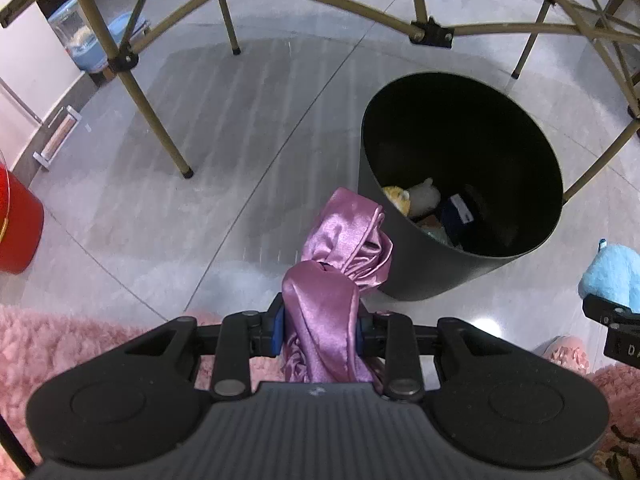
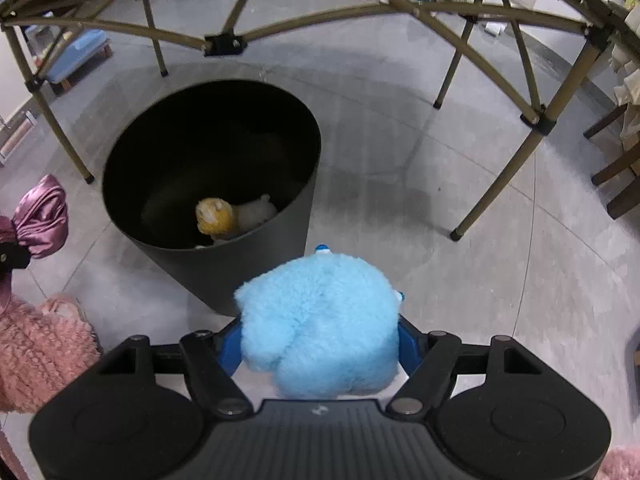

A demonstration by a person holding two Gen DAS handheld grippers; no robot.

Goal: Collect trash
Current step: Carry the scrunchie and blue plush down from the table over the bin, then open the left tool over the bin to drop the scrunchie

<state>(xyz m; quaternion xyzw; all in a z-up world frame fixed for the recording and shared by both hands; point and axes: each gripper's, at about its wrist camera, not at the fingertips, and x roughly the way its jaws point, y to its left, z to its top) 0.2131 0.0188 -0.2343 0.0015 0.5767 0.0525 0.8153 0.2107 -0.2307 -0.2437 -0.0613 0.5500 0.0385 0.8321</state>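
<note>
While a folding table's tan metal frame (image 1: 160,120) spans the top of both wrist views, the grey tiled floor (image 1: 224,184) fills most of what lies beneath it. On that floor stands a round black trash bin (image 1: 460,264), open at the top, its rim between the two grippers: to the right of the left one and to the left of the right one. A pink shaggy rug (image 1: 80,344) lies at the near edge, and a red bucket (image 1: 16,224) sits at the far left of the left wrist view.

Both grippers point steeply down toward the floor, just short of the bin. The right gripper (image 2: 320,340) has its jaws set wide and pressed on either side of a fluffy light-blue plush toy (image 2: 320,320), which bulges past the blue pads (image 2: 230,344) and hangs just outside the bin's near wall. The left gripper (image 1: 320,332) has its jaws drawn close together, clamping a crumpled purple satin cloth (image 1: 332,272) whose free end rises beside the bin's outer wall.

Inside the bin lie a small yellow and white plush animal (image 2: 224,218) and a dark blue packet (image 1: 456,216).
</note>
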